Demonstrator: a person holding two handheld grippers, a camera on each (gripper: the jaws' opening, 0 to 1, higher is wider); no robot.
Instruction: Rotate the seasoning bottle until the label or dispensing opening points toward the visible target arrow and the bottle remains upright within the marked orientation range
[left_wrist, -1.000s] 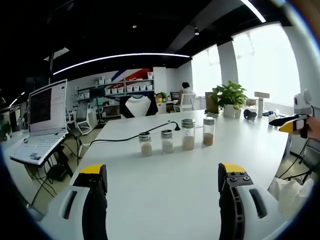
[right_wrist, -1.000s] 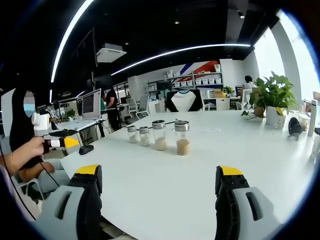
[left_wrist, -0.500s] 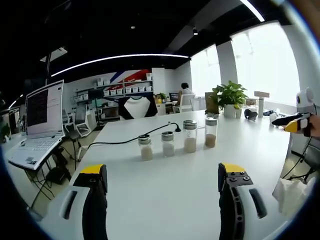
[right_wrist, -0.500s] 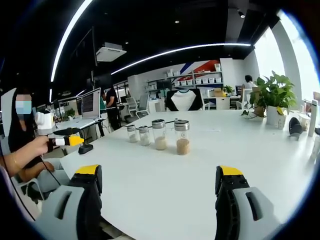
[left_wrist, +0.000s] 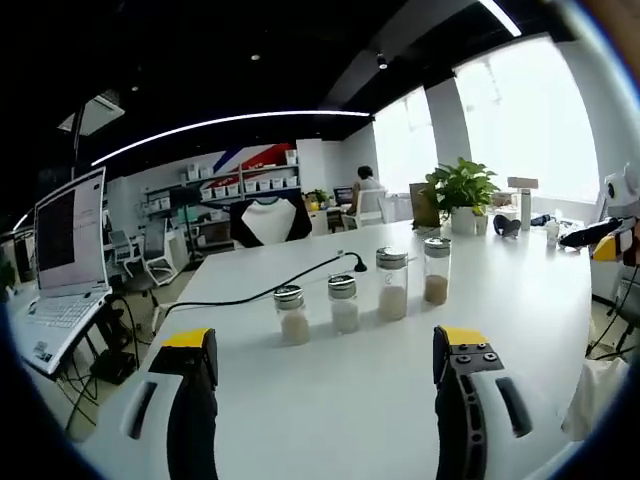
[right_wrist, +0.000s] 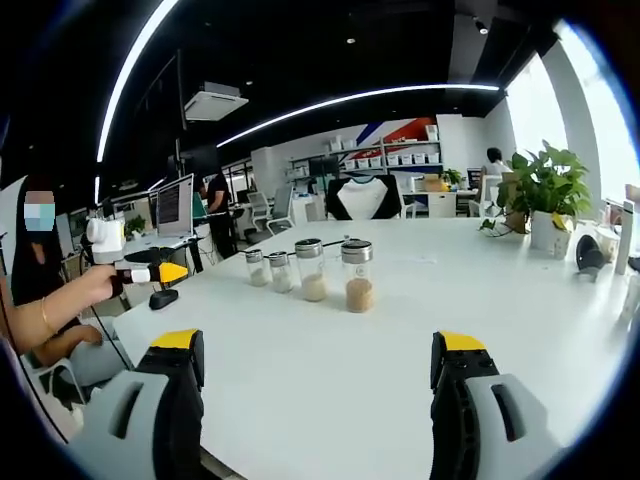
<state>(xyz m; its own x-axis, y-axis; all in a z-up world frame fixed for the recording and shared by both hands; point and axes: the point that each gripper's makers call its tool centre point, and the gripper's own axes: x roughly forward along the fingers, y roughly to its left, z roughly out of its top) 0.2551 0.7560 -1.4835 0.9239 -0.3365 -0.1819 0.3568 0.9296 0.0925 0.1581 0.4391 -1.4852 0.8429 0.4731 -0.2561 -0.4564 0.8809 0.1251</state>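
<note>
Four clear seasoning bottles with metal caps stand upright in a row on the white table (left_wrist: 350, 400). In the left gripper view they run from a short bottle (left_wrist: 291, 315) and a second short one (left_wrist: 343, 304) to two taller ones (left_wrist: 392, 285) (left_wrist: 436, 271). My left gripper (left_wrist: 324, 340) is open, short of the row, holding nothing. In the right gripper view the nearest tall bottle (right_wrist: 357, 276) holds brown powder, with the others (right_wrist: 311, 270) (right_wrist: 280, 272) behind it. My right gripper (right_wrist: 318, 342) is open, well short of them. The left gripper (right_wrist: 150, 272) shows in a hand at the table's left edge.
An open laptop (left_wrist: 60, 270) sits on a side stand to the left. A black cable (left_wrist: 260, 292) runs across the table behind the bottles. A potted plant (right_wrist: 545, 190) and small items stand at the far right. A person's arm (right_wrist: 45, 315) is at the left.
The left gripper's camera has moved closer, so the bottles look larger and further right. In the right gripper view, the hand with the left gripper has come in toward the table.
</note>
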